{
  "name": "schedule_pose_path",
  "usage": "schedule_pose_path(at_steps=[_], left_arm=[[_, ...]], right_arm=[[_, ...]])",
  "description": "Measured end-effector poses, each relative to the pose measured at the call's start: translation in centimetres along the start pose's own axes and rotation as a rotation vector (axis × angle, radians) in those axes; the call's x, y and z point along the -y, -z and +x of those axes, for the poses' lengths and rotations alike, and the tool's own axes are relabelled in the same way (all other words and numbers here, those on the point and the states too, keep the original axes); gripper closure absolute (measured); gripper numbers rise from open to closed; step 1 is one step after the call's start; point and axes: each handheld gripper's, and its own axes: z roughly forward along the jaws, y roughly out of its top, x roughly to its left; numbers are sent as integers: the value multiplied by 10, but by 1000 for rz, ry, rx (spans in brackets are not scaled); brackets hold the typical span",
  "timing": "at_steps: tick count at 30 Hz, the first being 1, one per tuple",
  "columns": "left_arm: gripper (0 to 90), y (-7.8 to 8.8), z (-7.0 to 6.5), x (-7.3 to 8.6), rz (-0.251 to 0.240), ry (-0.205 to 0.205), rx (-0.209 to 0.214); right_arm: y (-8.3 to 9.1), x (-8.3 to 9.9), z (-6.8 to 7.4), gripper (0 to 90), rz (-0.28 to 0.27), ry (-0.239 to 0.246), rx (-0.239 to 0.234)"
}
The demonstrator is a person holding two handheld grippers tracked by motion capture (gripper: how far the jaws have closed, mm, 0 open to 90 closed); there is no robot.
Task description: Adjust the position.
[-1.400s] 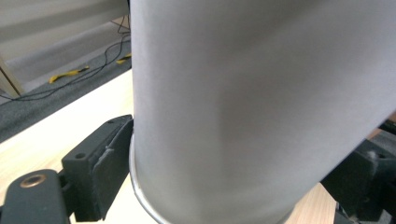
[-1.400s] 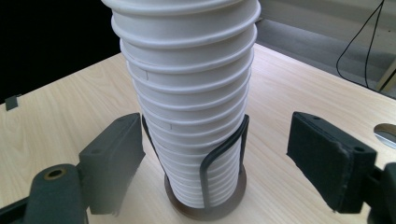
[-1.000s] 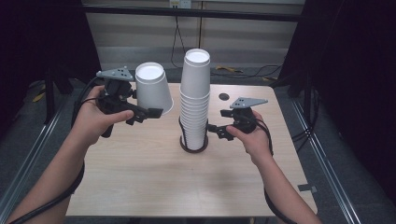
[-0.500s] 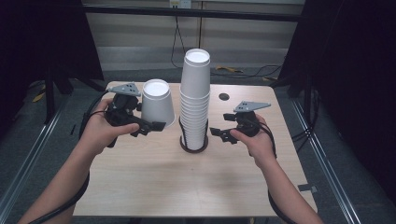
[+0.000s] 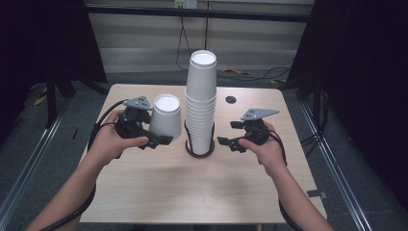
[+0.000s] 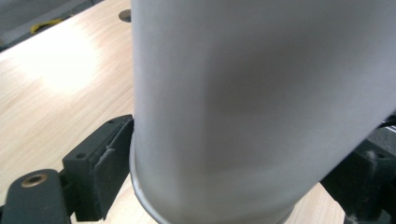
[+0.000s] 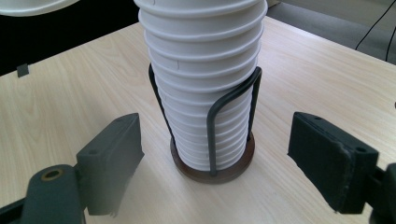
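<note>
We log: left gripper (image 5: 161, 140) clenched on single white paper cup (image 5: 165, 117) (upside down), near left edge of light wooden tabletop (image 5: 202, 187). Tall stack of white paper cups (image 5: 200, 103) mid-tabletop in black wire holder (image 7: 219, 112). Right gripper (image 5: 226, 141) released, beside stack.

Left gripper (image 5: 161, 139): jaws clamped, pads pressed on their load, body level.
Left forearm: enters bottom left, angled inward.
Right gripper (image 5: 230, 135): jaws wide apart, nothing between, pointing inward.
Right forearm: enters bottom right.

Upside-down white paper cup (image 5: 166, 117), gripped
</note>
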Motion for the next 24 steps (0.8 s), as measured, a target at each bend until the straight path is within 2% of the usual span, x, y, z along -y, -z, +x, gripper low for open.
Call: schedule_pose_path(at_steps=[3, 7, 16, 17, 18, 20, 22, 24], left_arm=[[119, -3, -1, 2, 1, -1, 0], [122, -7, -3, 3, 35, -18, 9], [132, -13, -4, 9, 56, -28, 8], [132, -14, -4, 10, 61, -28, 5], [133, -16, -4, 12, 83, -47, -2], [133, -17, -4, 13, 87, -47, -4], [133, -18, -3, 15, 119, -69, -5], [133, -19, -4, 15, 120, -65, -4]], right_arm=[[0, 1, 1, 166, 4, 5, -4], [0, 3, 2, 161, 14, 14, -8], [-3, 5, 7, 160, 22, 44, -32], [-3, 5, 7, 160, 22, 46, -33], [-4, 5, 8, 160, 23, 47, -40], [-4, 6, 9, 157, 24, 52, -40], [-5, 6, 12, 154, 35, 69, -47], [-6, 6, 13, 154, 44, 74, -58]])
